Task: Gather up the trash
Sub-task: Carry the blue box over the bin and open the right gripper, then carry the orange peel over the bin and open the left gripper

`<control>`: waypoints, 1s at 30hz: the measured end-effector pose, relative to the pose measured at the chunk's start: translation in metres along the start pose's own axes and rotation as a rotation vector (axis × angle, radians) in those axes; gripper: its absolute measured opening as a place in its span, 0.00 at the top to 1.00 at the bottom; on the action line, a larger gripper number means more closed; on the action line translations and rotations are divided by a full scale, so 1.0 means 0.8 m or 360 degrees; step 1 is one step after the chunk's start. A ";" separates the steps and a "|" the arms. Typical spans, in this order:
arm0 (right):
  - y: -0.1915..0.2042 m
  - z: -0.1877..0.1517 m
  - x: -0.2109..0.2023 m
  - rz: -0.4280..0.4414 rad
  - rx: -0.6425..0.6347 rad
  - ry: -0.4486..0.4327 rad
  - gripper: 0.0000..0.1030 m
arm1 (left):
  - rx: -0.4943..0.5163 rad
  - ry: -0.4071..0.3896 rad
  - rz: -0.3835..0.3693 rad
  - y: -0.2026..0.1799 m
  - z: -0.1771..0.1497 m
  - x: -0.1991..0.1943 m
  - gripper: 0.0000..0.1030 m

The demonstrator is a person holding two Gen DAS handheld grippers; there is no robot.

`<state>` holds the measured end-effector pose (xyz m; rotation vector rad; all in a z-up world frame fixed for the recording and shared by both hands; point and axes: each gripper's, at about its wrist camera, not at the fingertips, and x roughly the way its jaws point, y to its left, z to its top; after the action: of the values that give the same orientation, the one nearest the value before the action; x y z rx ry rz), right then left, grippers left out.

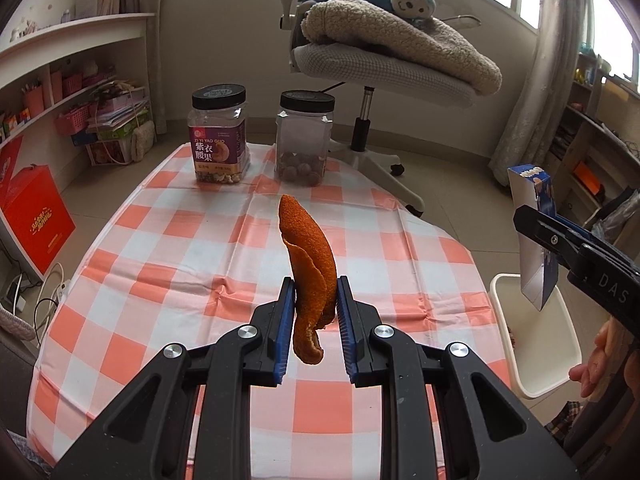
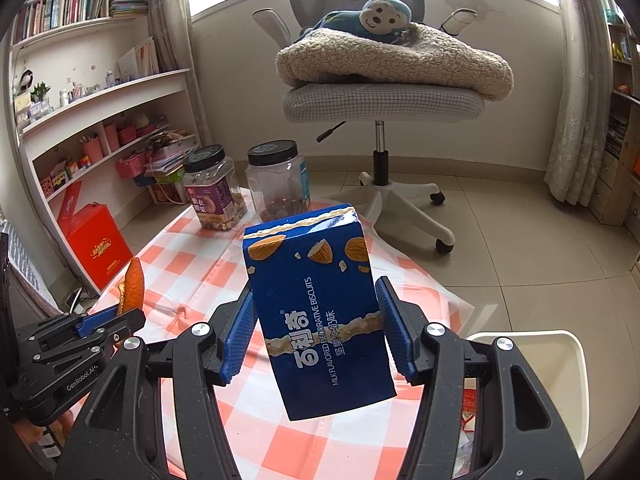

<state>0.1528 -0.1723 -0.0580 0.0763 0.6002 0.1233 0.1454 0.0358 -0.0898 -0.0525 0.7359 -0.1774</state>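
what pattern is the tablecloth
The tablecloth has salmon-pink and white checks, seen best in the left wrist view.

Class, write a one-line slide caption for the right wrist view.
Right tongs grip a blue biscuit box above the checkered tablecloth, white bin alongside.

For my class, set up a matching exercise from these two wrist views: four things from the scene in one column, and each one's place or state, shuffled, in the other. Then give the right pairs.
Things:
1. orange peel
2. blue biscuit box
3. purple-label nut jar
4. monkey plush

Places or states:
A. lying on the fleece blanket on the office chair
B. clamped in the right tool, raised off the table
C. standing on the checked tablecloth, black lid on
D. clamped in the left tool

Pairs: 1-D, 2-B, 3-C, 4-A
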 end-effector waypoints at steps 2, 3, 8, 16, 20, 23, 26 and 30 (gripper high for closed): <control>-0.014 -0.001 -0.006 -0.0027 0.0028 -0.0007 0.47 | 0.0025 0.0005 -0.0011 -0.010 -0.001 0.002 0.79; -0.021 -0.002 -0.010 -0.0045 0.0043 -0.0013 0.47 | 0.0037 0.0007 -0.0015 -0.015 -0.002 0.002 0.79; -0.063 -0.005 -0.028 -0.0138 0.0127 -0.0025 0.47 | 0.0088 0.0021 -0.0049 -0.040 -0.006 0.006 0.79; -0.141 -0.019 -0.061 -0.0320 0.0311 -0.0032 0.45 | 0.0193 0.0023 -0.0147 -0.100 -0.003 0.007 0.79; -0.181 -0.029 -0.087 -0.0482 0.0395 -0.0075 0.24 | 0.0258 0.0013 -0.0213 -0.143 0.000 0.004 0.79; -0.210 -0.036 -0.105 -0.0575 0.0459 -0.0110 0.15 | 0.0275 0.0031 -0.0280 -0.177 0.001 0.007 0.79; -0.240 -0.044 -0.124 -0.0656 0.0552 -0.0142 0.10 | 0.0321 0.0055 -0.0346 -0.217 0.000 0.010 0.79; -0.280 -0.053 -0.145 -0.0716 0.0709 -0.0167 0.07 | 0.0401 0.0071 -0.0425 -0.275 -0.001 0.013 0.79</control>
<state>0.0550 -0.4081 -0.0524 0.3732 0.5183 -0.4507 0.1214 -0.1821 -0.0730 0.0938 0.7447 -0.5264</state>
